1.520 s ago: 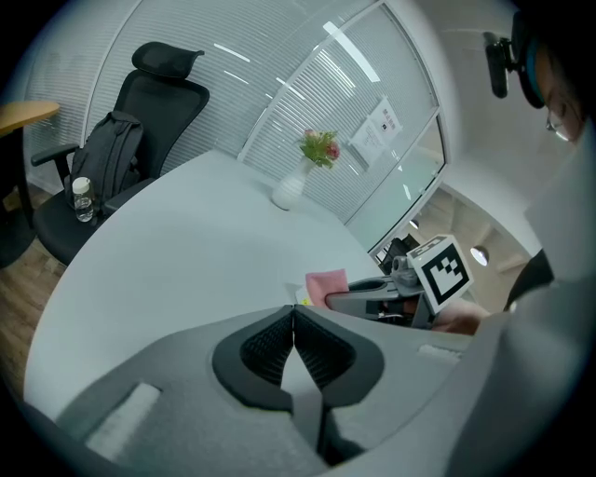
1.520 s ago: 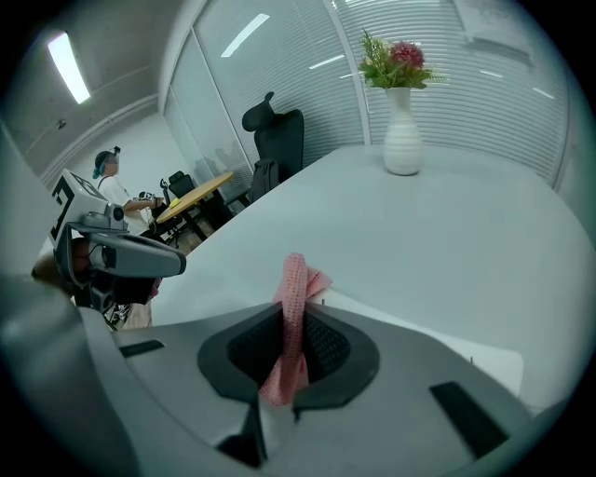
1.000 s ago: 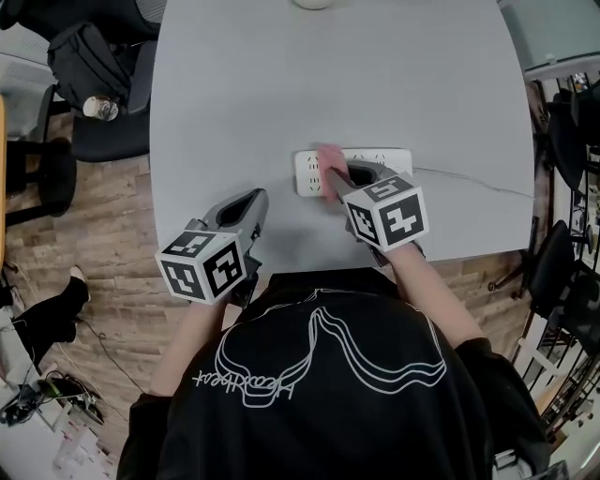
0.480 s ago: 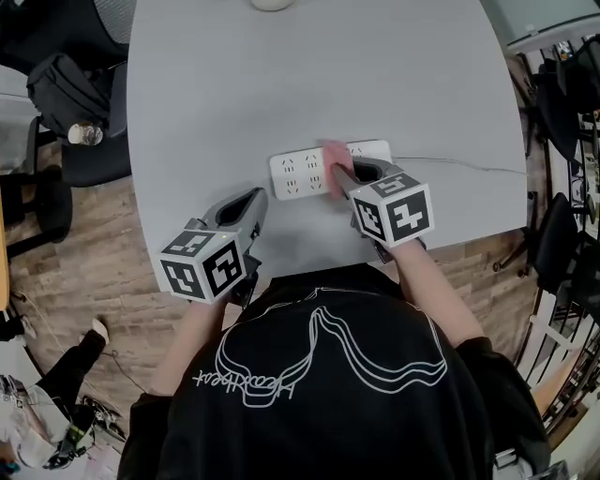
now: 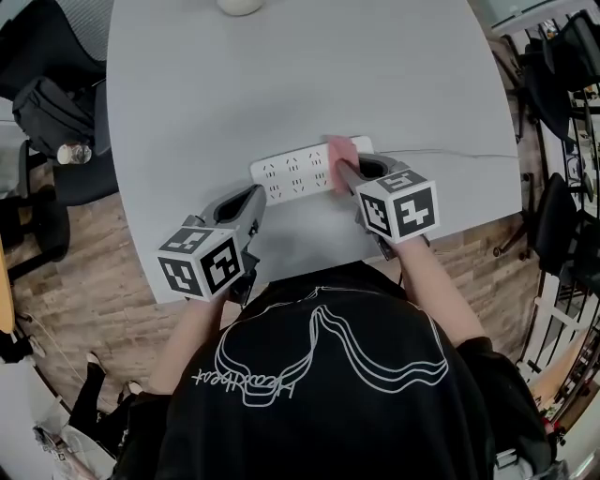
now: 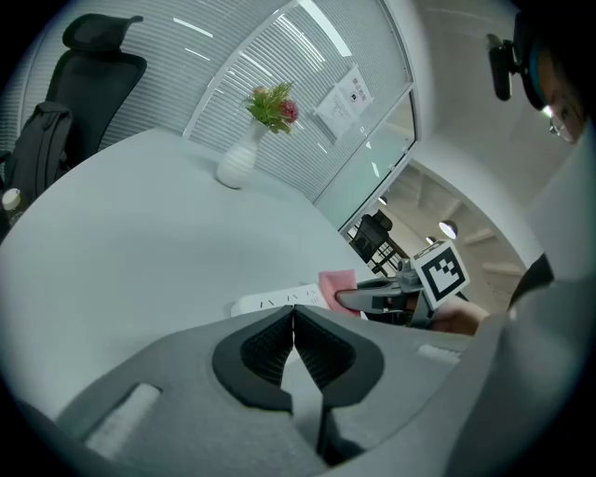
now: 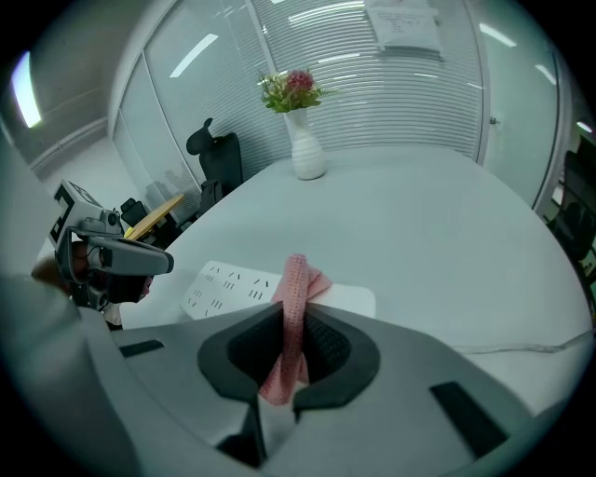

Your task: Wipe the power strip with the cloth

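A white power strip [image 5: 291,174] lies across the near part of the grey table [image 5: 281,66]. My right gripper [image 5: 343,171] is shut on a pink cloth [image 5: 339,149], which rests on the strip near its right end. In the right gripper view the cloth [image 7: 294,296] stands folded between the jaws, over the strip [image 7: 228,287]. My left gripper [image 5: 255,201] hovers shut and empty just in front of the strip's left half. The left gripper view shows the strip [image 6: 275,300], the cloth [image 6: 337,280] and the right gripper [image 6: 372,298] beyond the shut jaws.
A thin cable [image 5: 441,154] runs from the strip to the table's right edge. A white vase [image 5: 240,5] with flowers [image 7: 294,90] stands at the far side. An office chair holding a black bag [image 5: 47,103] and a bottle [image 5: 70,152] are at the left; more chairs [image 5: 562,84] stand at the right.
The right gripper has carried the cloth along the strip from its left part to near its right end. The head view has shifted. The left gripper stays put, shut.
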